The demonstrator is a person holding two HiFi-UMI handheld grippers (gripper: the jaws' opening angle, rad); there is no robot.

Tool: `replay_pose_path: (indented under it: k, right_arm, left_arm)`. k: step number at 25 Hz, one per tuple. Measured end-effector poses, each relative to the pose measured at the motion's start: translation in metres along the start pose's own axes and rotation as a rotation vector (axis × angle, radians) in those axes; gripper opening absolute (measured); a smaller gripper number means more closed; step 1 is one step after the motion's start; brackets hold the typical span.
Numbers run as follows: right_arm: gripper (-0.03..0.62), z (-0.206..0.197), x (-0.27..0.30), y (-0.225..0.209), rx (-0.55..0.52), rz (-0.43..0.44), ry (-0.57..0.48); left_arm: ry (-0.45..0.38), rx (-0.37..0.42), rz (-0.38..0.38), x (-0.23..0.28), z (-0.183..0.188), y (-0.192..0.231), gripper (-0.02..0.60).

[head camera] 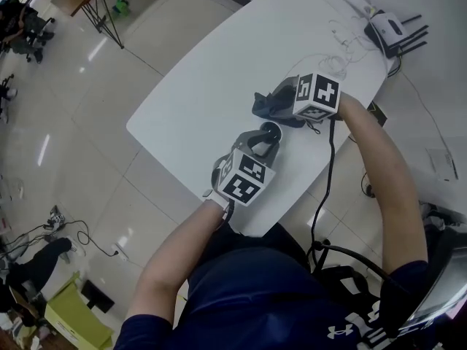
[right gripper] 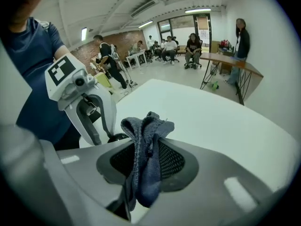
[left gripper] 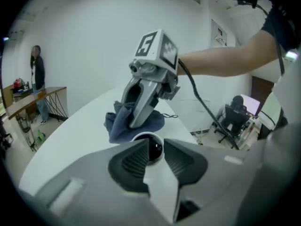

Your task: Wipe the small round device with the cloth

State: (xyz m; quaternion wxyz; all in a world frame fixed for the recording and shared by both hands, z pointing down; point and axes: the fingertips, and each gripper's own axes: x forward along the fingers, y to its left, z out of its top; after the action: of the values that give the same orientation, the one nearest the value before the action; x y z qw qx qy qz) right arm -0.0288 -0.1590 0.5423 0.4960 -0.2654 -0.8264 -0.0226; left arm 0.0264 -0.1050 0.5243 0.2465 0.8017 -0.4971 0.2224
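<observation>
The small round device, a black dome in a white rim, rests on the white table near its front edge. My left gripper has its jaw tips closed against the device's sides. My right gripper is shut on a dark blue cloth, which is bunched between its pads and hangs down from them. In the left gripper view the cloth hangs just behind the device, its lower end on the table. The right gripper view shows the device below the left gripper.
A white router with black antennas and thin white cables lie at the table's far right. The table's front edge is close under my left hand. A wooden desk and several people are across the room.
</observation>
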Motion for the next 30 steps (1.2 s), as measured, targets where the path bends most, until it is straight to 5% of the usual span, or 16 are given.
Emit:
replay_pose_path:
  k: [5,10,18,25,30]
  right_arm:
    - [0.121,-0.037,0.039,-0.012,0.09,0.032,0.023]
    - [0.121,-0.044,0.047,-0.025,0.275,-0.063,-0.164]
    - [0.124,-0.05,-0.081,0.017,0.69,-0.54,-0.779]
    - [0.126,-0.035,-0.086,0.095,0.953,-0.836,-0.996]
    - [0.124,-0.012,-0.049,0.096,0.977,-0.912,-1.016]
  left_arm:
    - [0.002,0.009,0.014,0.003,0.003,0.001,0.087]
    - [0.007,0.008,0.001,-0.002,0.002,0.004,0.087]
    - [-0.051,-0.09,-0.084,-0.034,0.027,0.034,0.106]
    - [0.173,0.17,-0.294,-0.001,0.018,0.036,0.123]
    - [0.228,0.129,-0.4,0.01,0.012,0.022,0.126]
